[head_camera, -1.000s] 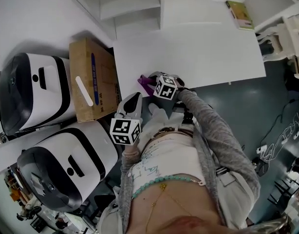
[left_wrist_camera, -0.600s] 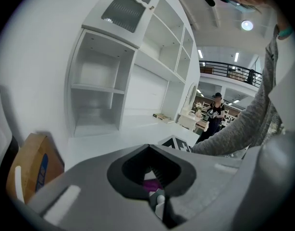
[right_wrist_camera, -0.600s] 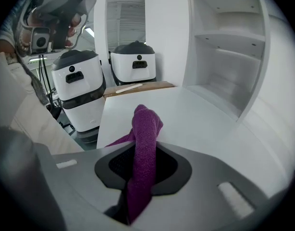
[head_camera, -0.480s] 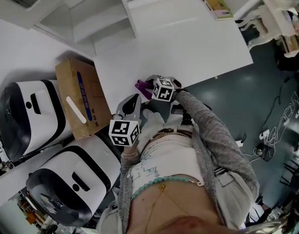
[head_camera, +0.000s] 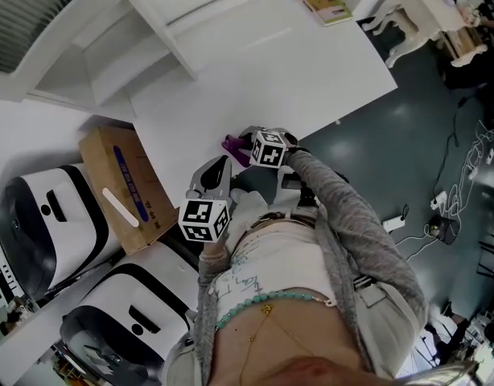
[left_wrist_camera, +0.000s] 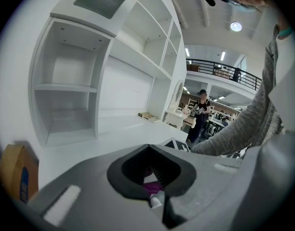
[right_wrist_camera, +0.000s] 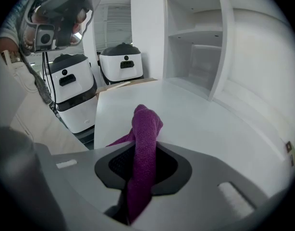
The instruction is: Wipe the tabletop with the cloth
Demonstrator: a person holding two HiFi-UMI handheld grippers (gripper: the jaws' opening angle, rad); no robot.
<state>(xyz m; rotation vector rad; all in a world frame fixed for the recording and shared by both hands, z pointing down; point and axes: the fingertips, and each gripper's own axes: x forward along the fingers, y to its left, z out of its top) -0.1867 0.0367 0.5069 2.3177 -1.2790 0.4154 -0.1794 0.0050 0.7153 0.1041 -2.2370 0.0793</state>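
Your right claw (head_camera: 245, 142) grips the purple cloth (head_camera: 232, 145) at the bench's (head_camera: 255, 71) near edge. Your left claw (head_camera: 217, 172) is clenched and empty. Wiping looks unstarted, so press down and sweep.

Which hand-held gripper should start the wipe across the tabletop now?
Right. The right hand-held gripper is clamped on the purple knitted cloth at the near corner of the white tabletop; the left hand-held gripper holds nothing and sits nearer the body.

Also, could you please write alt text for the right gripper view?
The right hand-held gripper is shut on a purple cloth that sticks up over a white tabletop. At the right stand white shelves.
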